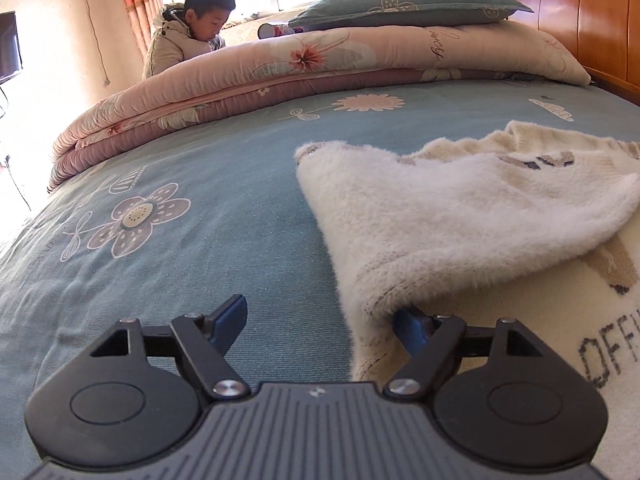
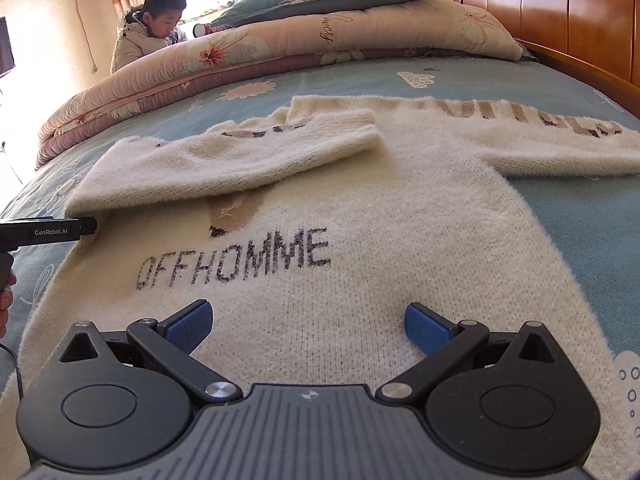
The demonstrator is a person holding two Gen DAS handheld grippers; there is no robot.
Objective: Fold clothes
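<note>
Bedroom, blue floral bedsheet point(image 2: 580, 216). Left gripper point(image 1: 320, 320) wide open at 9 o'clock of the cream sweater point(image 2: 340, 208), one finger under its folded-in left sleeve point(image 2: 224, 160). Right gripper point(image 2: 308, 324) spread wide, empty, over the hem. Right sleeve point(image 2: 540, 136) still flat out at 2 o'clock; judging sleeve-folding stage, that one likely next.

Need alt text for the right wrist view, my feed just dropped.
A cream sweater printed OFFHOMME lies flat on a blue floral bedsheet, one sleeve folded across the chest and the other sleeve stretched out. The right gripper hovers open above the hem, and the left gripper shows at the frame's left edge by the folded sleeve.
</note>
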